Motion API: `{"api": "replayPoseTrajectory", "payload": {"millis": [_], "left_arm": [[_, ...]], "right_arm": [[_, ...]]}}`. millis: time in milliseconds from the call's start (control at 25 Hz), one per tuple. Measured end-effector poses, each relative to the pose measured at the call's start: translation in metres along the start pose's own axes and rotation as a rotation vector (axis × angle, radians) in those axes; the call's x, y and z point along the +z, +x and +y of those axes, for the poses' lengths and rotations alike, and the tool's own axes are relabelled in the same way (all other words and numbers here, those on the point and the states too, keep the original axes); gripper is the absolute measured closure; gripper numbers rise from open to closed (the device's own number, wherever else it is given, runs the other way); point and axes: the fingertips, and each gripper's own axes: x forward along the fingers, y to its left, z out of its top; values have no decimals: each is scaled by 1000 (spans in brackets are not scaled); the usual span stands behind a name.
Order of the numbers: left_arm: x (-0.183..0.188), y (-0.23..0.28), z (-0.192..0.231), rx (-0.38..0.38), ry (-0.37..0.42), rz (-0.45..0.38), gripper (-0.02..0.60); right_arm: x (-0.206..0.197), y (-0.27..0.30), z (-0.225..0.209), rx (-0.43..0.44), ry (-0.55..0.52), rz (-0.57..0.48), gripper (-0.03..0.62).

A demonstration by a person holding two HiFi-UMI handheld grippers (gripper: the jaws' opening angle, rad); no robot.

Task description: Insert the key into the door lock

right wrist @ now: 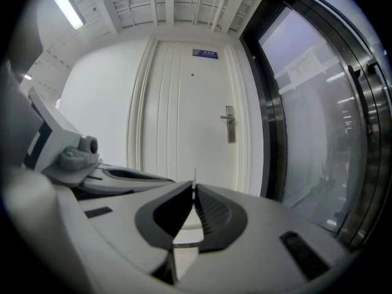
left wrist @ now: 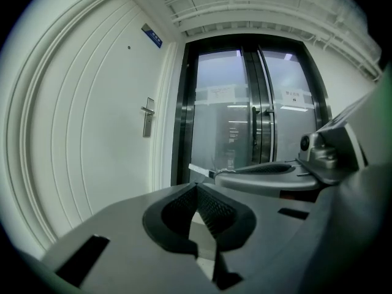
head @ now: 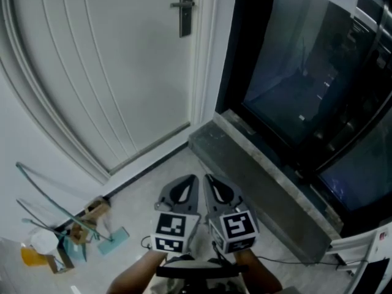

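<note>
The door lock (head: 185, 8), a metal plate with a lever handle, sits on the white door (head: 98, 72) far ahead at the top of the head view. It also shows as the lock (right wrist: 229, 124) and the lock (left wrist: 148, 116). My right gripper (head: 208, 179) is shut on a thin key (right wrist: 195, 175), whose blade sticks out past the tips; the same key (left wrist: 201, 169) looks like a flat pale strip. My left gripper (head: 193, 179) is shut with nothing visible between its pads, pressed close beside the right one. Both are held low, well short of the door.
Dark glass doors (head: 306, 72) in a black frame stand to the right, above a grey stone sill (head: 257, 176). Clutter lies on the floor at the left: a thin metal frame (head: 49, 201), a white cup (head: 44, 242), scraps. A blue sign (right wrist: 204, 54) is above the door.
</note>
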Motion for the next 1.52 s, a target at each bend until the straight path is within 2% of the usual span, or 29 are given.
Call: {"api": "replayPoseTrajectory", "payload": {"millis": [280, 360, 560, 720, 840, 1000, 1120, 1320, 1520], "left_arm": [[0, 2, 35, -4, -15, -9, 578], [-1, 5, 41, -8, -10, -8, 578], [2, 13, 50, -11, -11, -8, 578], [6, 24, 57, -4, -18, -4, 578], [7, 38, 61, 1, -10, -4, 578], [9, 62, 65, 6, 2, -4, 578], [14, 85, 66, 12, 4, 3, 578], [22, 126, 68, 32, 10, 10, 578], [34, 166, 60, 50, 20, 16, 578]], "right_arm": [[5, 32, 16, -5, -5, -23, 569], [6, 38, 16, -6, -32, -34, 569], [7, 49, 14, -8, -12, 6, 569], [10, 64, 8, -7, -5, -30, 569], [9, 74, -3, 0, -28, -31, 569], [10, 89, -19, 8, -1, -3, 569], [13, 103, -41, 9, 5, -43, 569], [15, 123, -75, 31, -4, -8, 568], [22, 138, -115, 46, 2, -16, 569]]}}
